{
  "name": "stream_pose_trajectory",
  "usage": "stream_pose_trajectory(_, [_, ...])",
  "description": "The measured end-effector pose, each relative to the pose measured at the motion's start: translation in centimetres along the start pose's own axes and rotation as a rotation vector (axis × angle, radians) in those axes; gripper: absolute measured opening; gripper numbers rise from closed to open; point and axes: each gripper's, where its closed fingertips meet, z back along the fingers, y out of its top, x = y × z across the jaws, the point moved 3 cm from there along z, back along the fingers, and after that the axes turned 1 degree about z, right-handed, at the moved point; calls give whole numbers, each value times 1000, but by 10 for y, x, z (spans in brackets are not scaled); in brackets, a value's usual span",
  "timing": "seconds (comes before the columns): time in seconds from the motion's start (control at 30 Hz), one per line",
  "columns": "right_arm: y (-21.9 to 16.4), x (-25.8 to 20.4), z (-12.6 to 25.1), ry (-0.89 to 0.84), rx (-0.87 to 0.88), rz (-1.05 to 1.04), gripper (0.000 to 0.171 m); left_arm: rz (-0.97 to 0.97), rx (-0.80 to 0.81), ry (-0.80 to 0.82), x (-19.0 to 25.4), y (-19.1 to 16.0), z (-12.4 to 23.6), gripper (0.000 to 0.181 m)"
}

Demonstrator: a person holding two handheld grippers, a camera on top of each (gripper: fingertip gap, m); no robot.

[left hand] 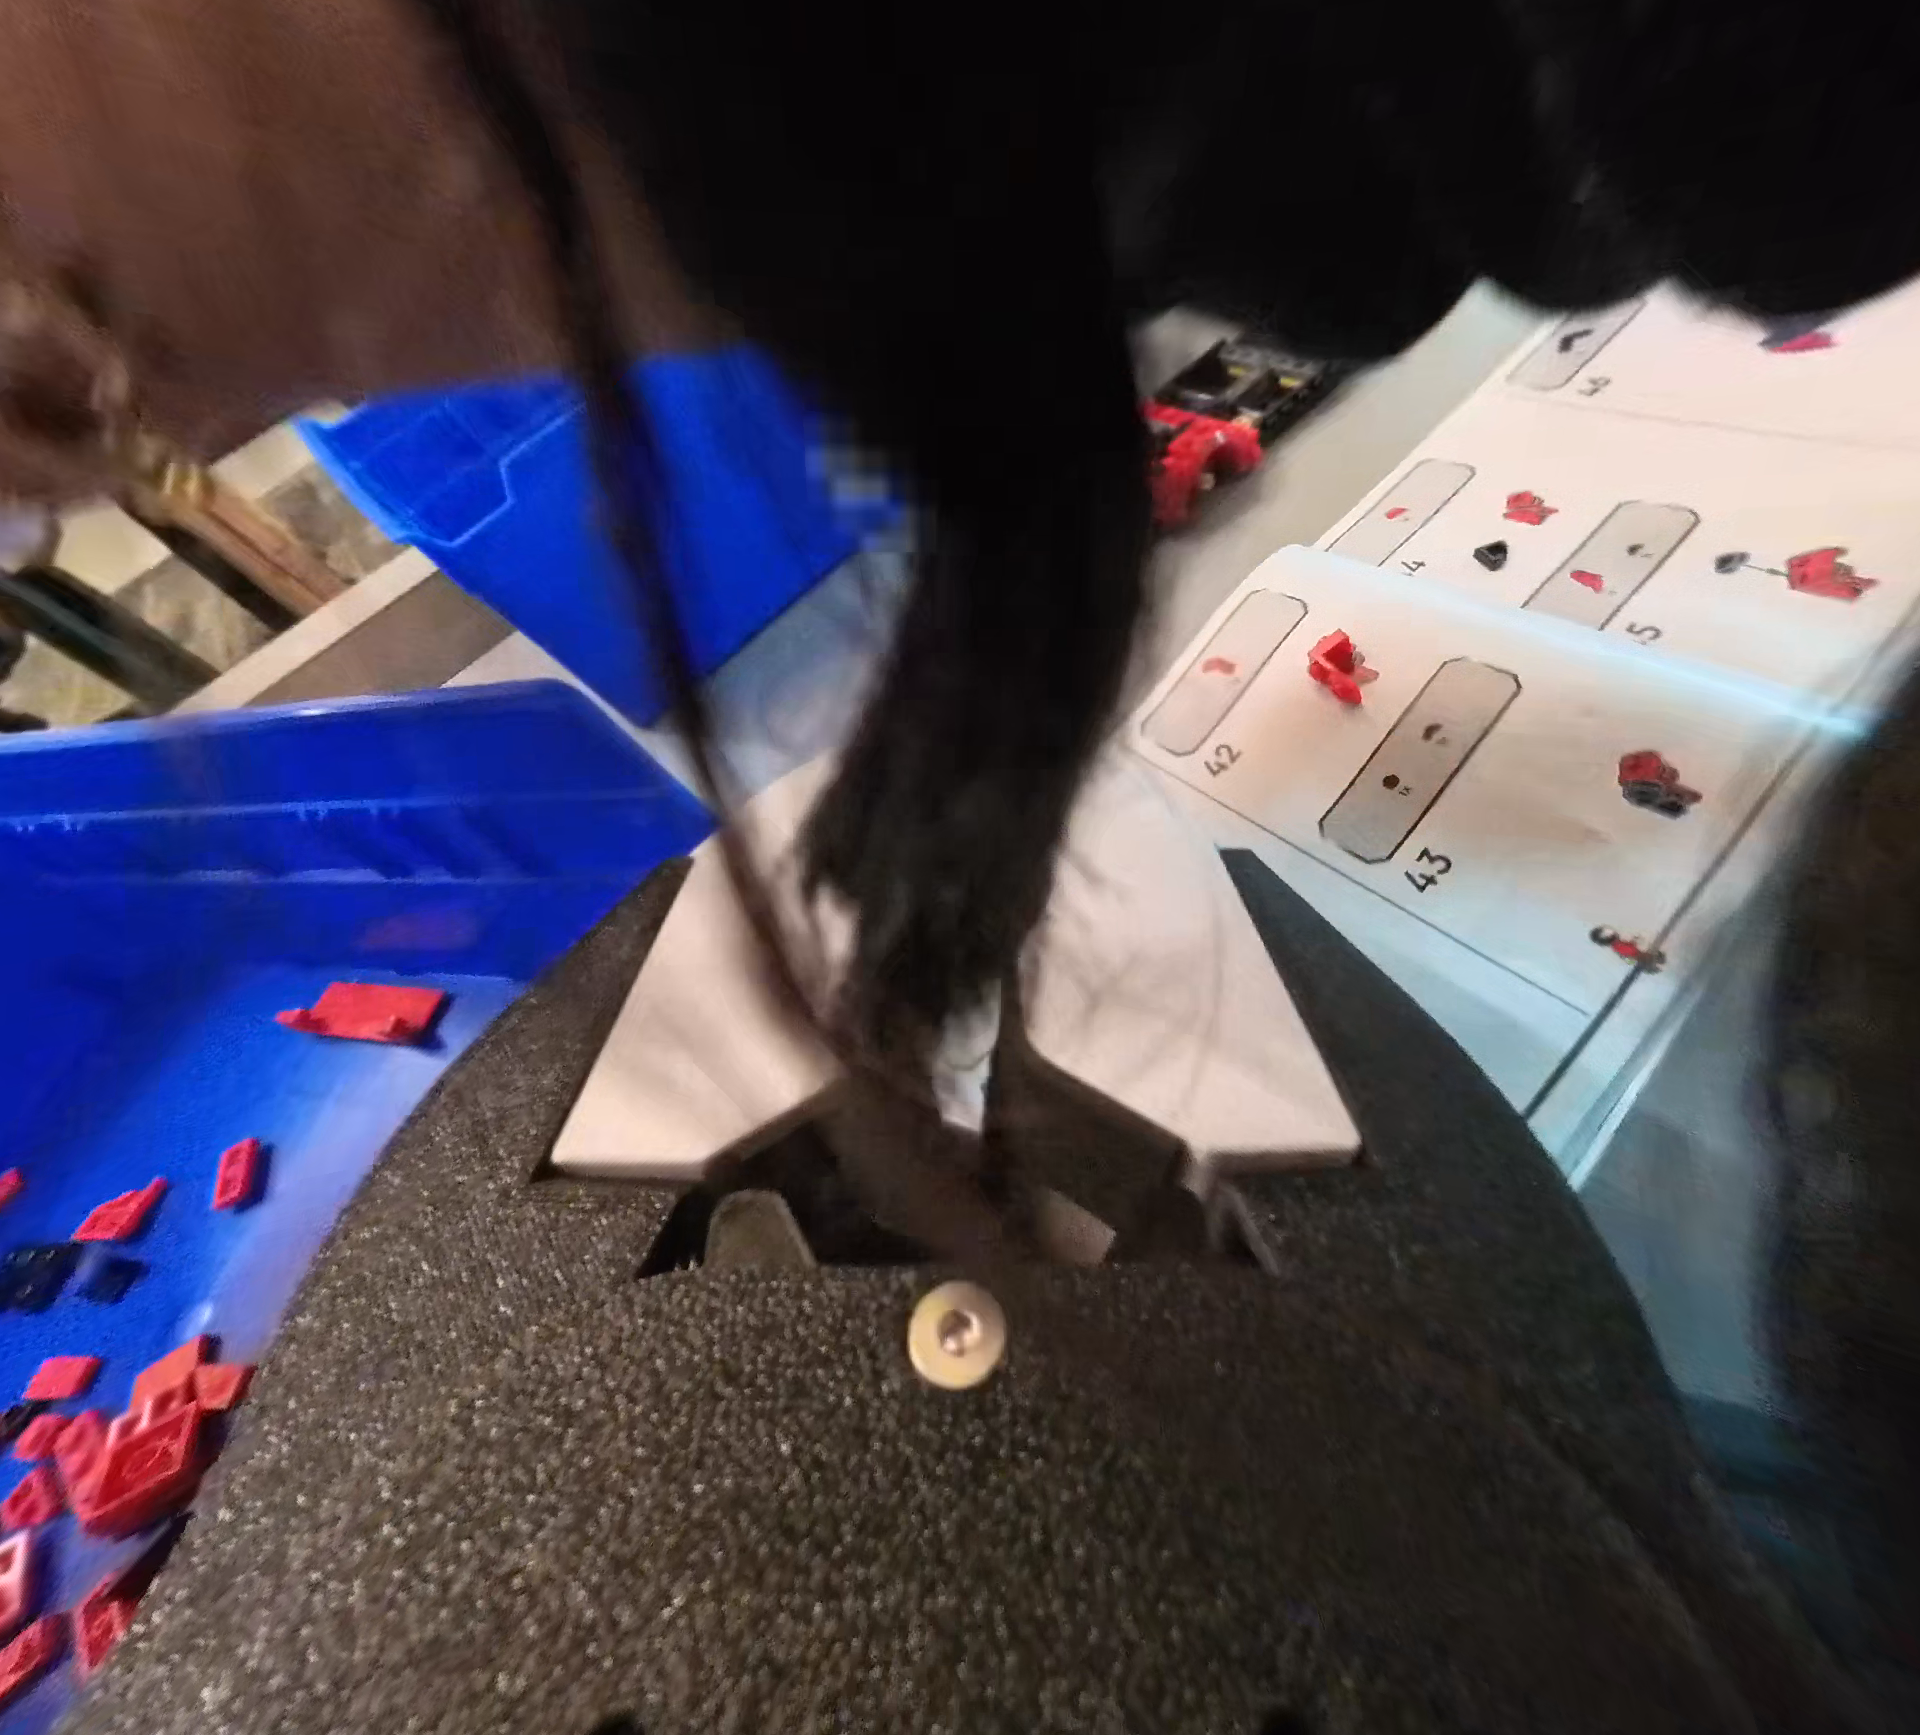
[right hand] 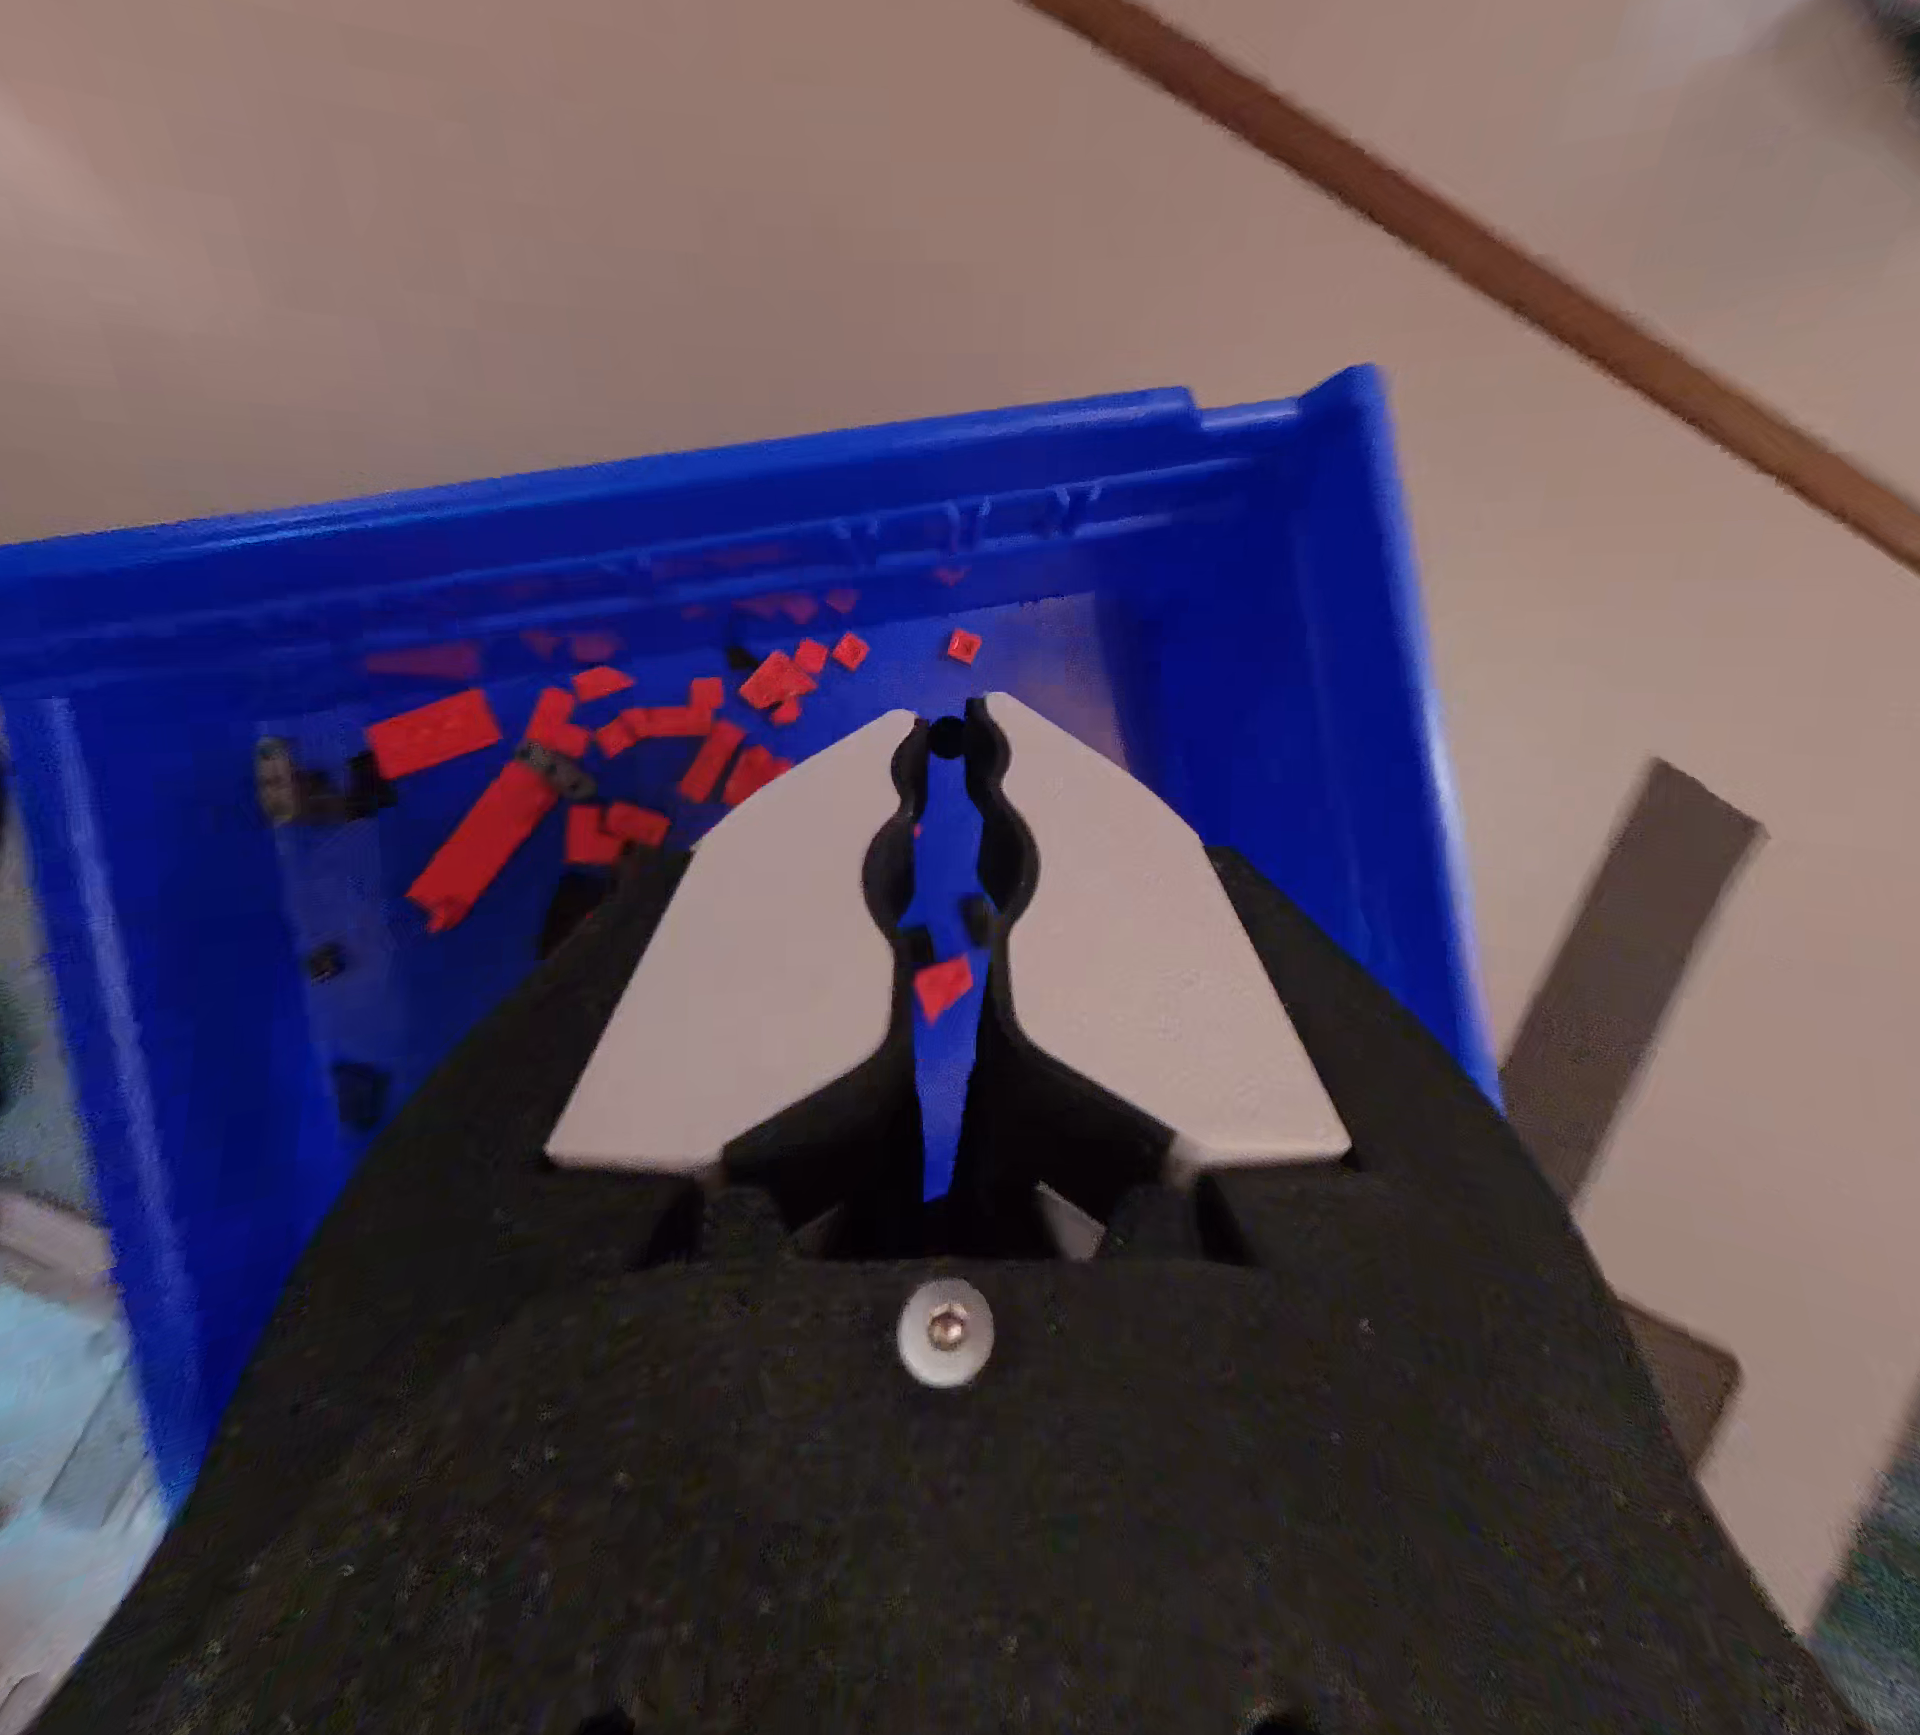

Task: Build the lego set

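Your right tongs (right hand: pixel 945 735) are pinching a small black piece (right hand: pixel 947 738) over the bin (right hand: pixel 1382 750) of red bricks (right hand: pixel 431 740). Your left tongs (left hand: pixel 935 1010) are hiding behind a black blur; I cannot tell their state. Two bins are showing there, a booklet (left hand: pixel 1455 750) lying open on the desk (left hand: pixel 1174 459).

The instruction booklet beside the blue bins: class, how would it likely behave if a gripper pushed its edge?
The instruction booklet would probably buckle rather than slide: its near page already bows upward. Being thin paper, it likely weighs little and flops when lifted.
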Motion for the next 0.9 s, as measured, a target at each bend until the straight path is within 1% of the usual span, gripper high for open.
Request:
stream_pose_trajectory(0.1, [-6, -29, 61, -74, 35, -14, 7, -14, -2, 3, 1, 0, 0, 11])
stream_pose_trajectory(0.2, [-32, -78, 121, -151, 79, -63, 7, -17, -1, 9, 0, 1, 0, 10])
stream_pose_trajectory(0.3, [-82, -137, 166, -251, 92, -169, 6, 1, 15, 3, -1, 4, 2, 10])
stream_pose_trajectory(0.37, [-125, -181, 183, -314, 83, -262, 7, 17, 27, -1, -2, 5, 3, 10])
stream_pose_trajectory(0.43, [-175, -226, 191, -371, 39, -390, 7, 32, 25, -3, -3, 5, 4, 10])
stream_pose_trajectory(0.5, [-218, -270, 188, -400, 28, -523, 7, 44, 35, -13, -2, 6, 4, 10])
stream_pose_trajectory(0.57, [-247, -308, 178, -386, 60, -628, 7, 40, 43, -27, 1, 7, 3, 11])
stream_pose_trajectory(0.63, [-272, -334, 167, -396, 53, -704, 7, 25, 40, -39, 4, 6, 1, 11])
stream_pose_trajectory(0.7, [-290, -350, 159, -404, 41, -750, 7, 18, 24, -57, 6, 4, -2, 11])
stream_pose_trajectory(0.77, [-297, -359, 150, -380, 72, -772, 7, 17, -2, -76, 9, 7, -3, 11])
stream_pose_trajectory(0.9, [-307, -362, 135, -379, 48, -747, 7, -13, 2, -100, 14, 27, -3, 11])
